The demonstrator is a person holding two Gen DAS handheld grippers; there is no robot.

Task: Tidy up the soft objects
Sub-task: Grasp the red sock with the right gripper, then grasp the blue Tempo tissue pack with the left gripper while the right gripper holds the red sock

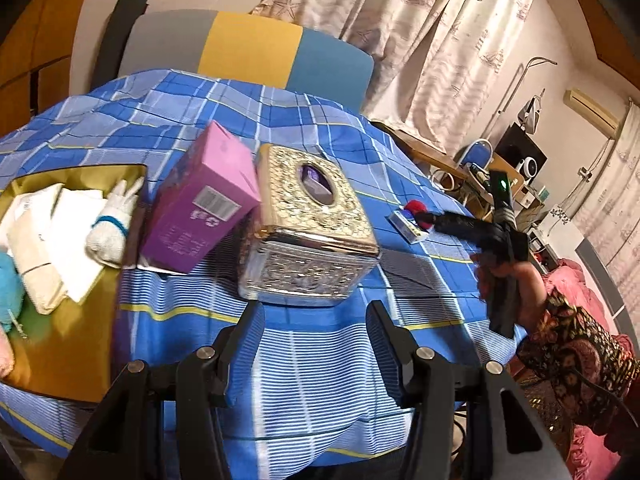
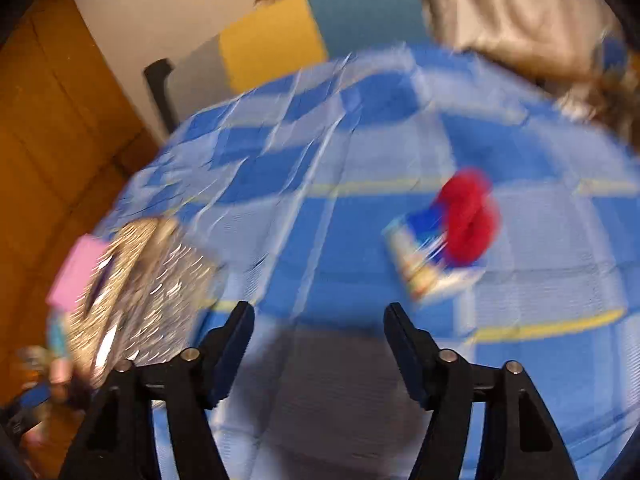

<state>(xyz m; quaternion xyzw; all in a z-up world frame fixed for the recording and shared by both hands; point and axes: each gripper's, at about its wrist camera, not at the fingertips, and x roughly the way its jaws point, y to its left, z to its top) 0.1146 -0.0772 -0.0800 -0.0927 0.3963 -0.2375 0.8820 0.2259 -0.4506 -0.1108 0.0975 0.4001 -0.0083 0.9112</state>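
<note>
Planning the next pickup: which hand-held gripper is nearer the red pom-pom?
Right. The right hand-held gripper hovers open just short of the red pom-pom; the left hand-held gripper faces the metallic tissue box.

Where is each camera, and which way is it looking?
Left wrist: sits on the left tool, looking across the checked cloth at the metal box, pink box and gold tray. Its own open fingers show, and the person's right hand with the other tool.
Right wrist: sits on the right tool, looking, blurred, at the red fuzzy thing on the small pack. Only its own open fingers show.
Both show the cloth, metal box, pink box, red thing and the chair.
</note>
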